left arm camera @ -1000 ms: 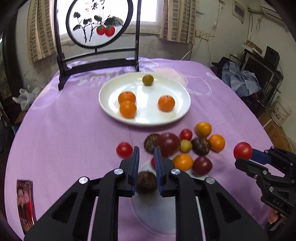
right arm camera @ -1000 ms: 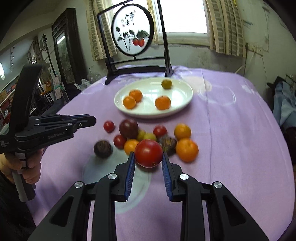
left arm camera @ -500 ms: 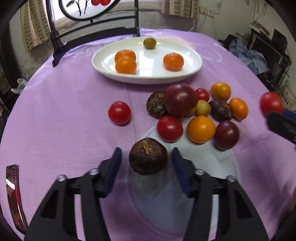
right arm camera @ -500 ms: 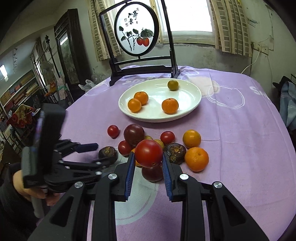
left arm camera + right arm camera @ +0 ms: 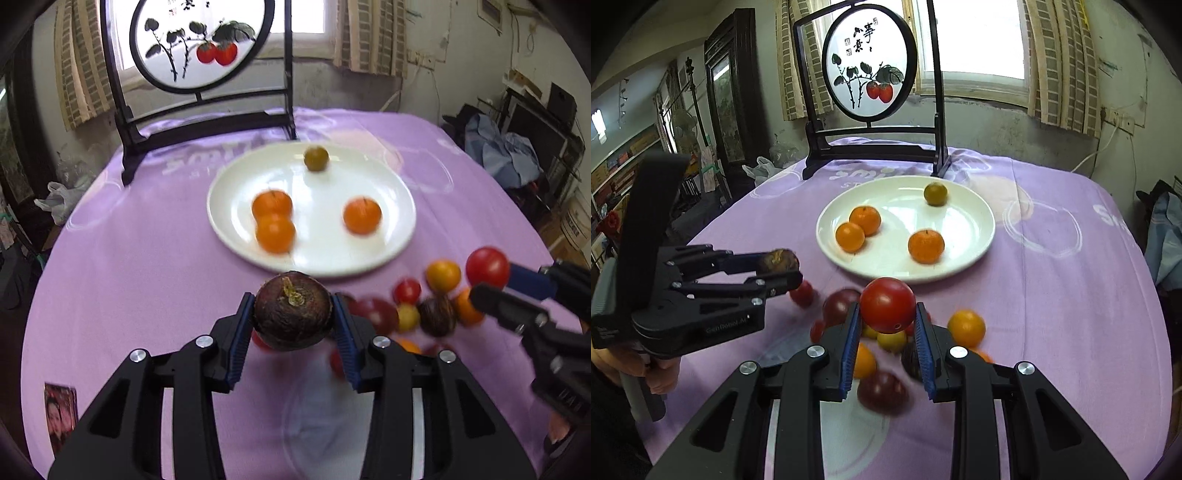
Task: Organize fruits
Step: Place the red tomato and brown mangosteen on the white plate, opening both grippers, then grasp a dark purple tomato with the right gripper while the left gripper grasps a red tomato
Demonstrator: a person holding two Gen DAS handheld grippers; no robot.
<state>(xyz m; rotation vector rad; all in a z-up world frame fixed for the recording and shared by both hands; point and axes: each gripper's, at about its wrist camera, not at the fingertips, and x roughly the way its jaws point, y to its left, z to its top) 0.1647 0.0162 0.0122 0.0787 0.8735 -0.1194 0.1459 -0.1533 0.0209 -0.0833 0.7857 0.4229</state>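
The brown rough-skinned fruit (image 5: 292,314) sits clamped between the blue pads of the left claw (image 5: 293,325), lifted off the surface just short of the near rim of the white plate (image 5: 369,258). The red tomato (image 5: 887,305) is pinched the same way in the right claw (image 5: 886,332), also raised, in front of the plate's near rim.

Only the right wrist view shows the left claw from the side (image 5: 779,273), with a hand (image 5: 653,373) gripping its handle to the left of the plate. Only the left wrist view shows the right claw side-on (image 5: 495,280) with the tomato (image 5: 487,267) at its tip, to the right of the plate, and a small photo card (image 5: 61,417) near the surface's edge, far left of the plate.

The plate holds three oranges (image 5: 926,246) and one greenish fruit (image 5: 935,194); much of its centre and right side is bare. The loose pile of fruit (image 5: 966,328) lies on the purple cloth (image 5: 1071,295) in front of the plate, beneath the right claw. Behind the plate stands a round painted screen (image 5: 870,61) on a dark frame. Left and right of the plate the cloth lies bare out to the surface's edges.
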